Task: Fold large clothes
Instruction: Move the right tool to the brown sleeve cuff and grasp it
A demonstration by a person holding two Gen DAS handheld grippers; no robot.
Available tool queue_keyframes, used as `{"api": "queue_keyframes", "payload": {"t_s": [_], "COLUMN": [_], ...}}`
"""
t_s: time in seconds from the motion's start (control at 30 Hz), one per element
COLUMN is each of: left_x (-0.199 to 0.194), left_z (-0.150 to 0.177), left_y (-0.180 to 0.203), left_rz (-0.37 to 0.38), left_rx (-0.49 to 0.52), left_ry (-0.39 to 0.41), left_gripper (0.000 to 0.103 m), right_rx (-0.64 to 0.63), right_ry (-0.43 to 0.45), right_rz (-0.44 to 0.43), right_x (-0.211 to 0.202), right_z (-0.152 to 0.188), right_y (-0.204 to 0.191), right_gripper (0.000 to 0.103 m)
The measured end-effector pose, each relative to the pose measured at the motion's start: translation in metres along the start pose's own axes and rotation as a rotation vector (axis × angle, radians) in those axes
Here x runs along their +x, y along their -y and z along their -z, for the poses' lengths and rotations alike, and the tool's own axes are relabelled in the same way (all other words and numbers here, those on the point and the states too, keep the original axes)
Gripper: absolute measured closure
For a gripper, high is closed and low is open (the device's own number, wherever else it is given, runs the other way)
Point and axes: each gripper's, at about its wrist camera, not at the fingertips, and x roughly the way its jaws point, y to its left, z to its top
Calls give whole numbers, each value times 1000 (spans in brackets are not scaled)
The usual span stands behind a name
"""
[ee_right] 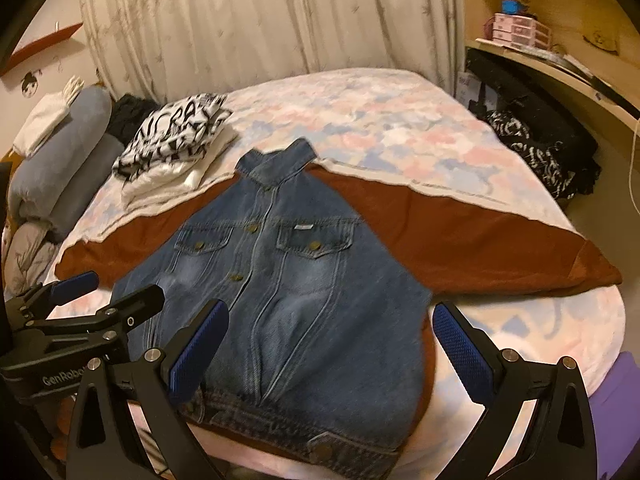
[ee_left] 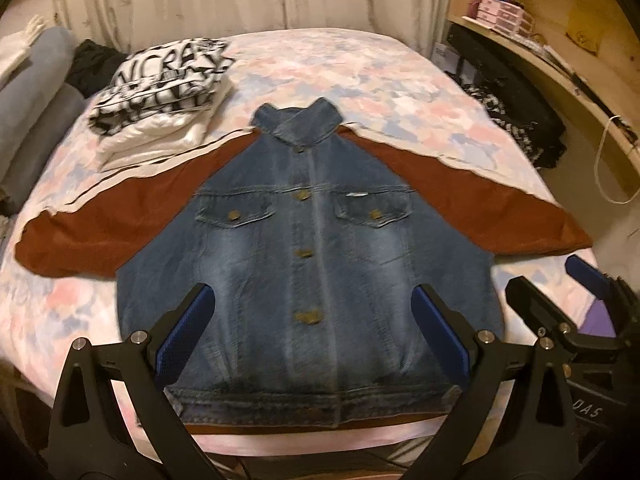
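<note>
Floral bed [ee_left: 400, 80], denim jacket [ee_left: 312, 264] spread flat, hem edge blurred, left gripper [ee_left: 312, 336] and right gripper [ee_right: 332, 348] both apart, empty

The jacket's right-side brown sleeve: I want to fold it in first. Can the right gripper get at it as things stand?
Probably yes. The right gripper is open above the denim jacket, and the brown sleeve lies flat and uncovered on the bed, with nothing between them.

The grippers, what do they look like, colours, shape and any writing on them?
Both match: the left gripper and right gripper have matte black angular frames with triangular cut-outs, silver round bolts at the joints, and flat blue finger pads with a fine dimpled grid texture. The left gripper's body carries white lettering starting "GenRobo". No cables, hands or sleeves show.
</note>
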Motion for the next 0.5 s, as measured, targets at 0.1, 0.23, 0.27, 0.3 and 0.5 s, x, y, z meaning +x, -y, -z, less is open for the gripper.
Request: {"api": "queue_keyframes", "payload": {"t_s": [0.1,0.23,0.27,0.3,0.5], "left_x": [-1,-8,-10,-13,-29], "left_z": [-17,-39,-45,-52,-96], "left_y": [14,40,47,56,98], "left_rz": [64,117,122,130,237], "left_rx": [4,28,37,48,51], "left_ry": [9,59,73,97,229], "left_gripper": [5,5,5,5,5], "right_rx": [13,16,11,4,-30], "right_ry": [26,81,100,121,333], "right_rz": [13,75,104,140,302], "right_x": [-7,-19,-24,-29,-78], "right_z": [-10,-28,-33,-38,-71], "right_y": [17,44,51,58,100], "right_gripper": [0,0,0,0,0]}}
